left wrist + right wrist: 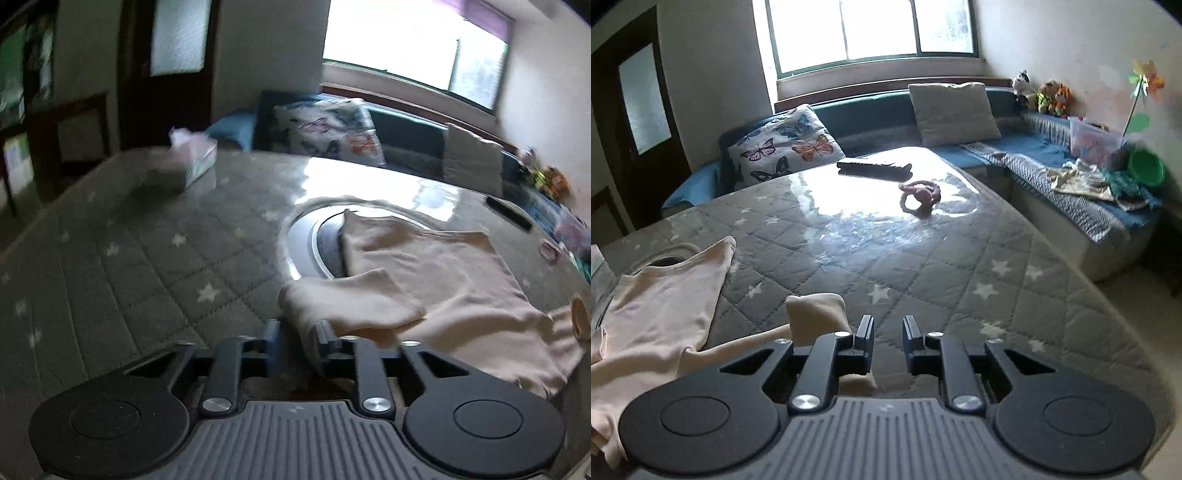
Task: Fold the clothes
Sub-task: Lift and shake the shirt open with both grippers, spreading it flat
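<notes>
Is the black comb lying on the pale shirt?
No, the black comb lies on the table's glossy far end, well apart from the pale shirt.

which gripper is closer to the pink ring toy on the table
Right. The right gripper faces the pink ring toy across bare table; the left gripper sits over the cream shirt.

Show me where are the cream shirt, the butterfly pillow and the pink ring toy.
cream shirt [436,269], left wrist view, on its flat body.
butterfly pillow [783,147], right wrist view, on its printed front.
pink ring toy [921,195], right wrist view, on its loops.

Soft matt cloth shirt [436,280]; quilted star-print table cover [923,273] under glossy clear film; matt black plastic grippers.
</notes>
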{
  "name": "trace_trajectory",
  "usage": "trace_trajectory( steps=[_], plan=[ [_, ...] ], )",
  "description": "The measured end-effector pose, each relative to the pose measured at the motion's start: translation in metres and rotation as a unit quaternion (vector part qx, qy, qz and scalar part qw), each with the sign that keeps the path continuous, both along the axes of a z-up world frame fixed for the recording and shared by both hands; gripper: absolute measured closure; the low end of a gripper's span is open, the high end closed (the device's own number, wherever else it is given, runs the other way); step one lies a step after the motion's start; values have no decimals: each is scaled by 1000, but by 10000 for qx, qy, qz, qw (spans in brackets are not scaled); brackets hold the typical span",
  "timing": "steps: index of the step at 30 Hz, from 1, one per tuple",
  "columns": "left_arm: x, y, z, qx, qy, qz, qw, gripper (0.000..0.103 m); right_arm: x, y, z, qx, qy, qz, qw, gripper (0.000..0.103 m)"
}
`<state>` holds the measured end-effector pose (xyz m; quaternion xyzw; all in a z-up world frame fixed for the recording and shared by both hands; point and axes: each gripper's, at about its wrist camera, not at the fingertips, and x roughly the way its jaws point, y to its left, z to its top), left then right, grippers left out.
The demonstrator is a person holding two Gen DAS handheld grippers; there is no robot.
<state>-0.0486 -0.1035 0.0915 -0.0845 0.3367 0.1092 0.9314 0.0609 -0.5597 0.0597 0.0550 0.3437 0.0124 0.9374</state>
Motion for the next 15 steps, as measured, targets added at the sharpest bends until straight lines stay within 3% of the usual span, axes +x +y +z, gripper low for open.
trace_trajectory(
  steps=[4, 8, 15],
  plan=[
    [-9, -27, 5, 105, -90, -628, 9979, 69, -1, 5, 12, -130, -89, 168, 9997, 83],
    [-16, -66, -1, 171, -69, -1435, 9895, 61, -5, 18, 18, -101, -109, 580, 9982, 75],
    [-17, -126, -19, 533, 32, -2377, 9699, 53, -23, 77, 8, 58, 148, 1971, 9803, 75]
  ],
)
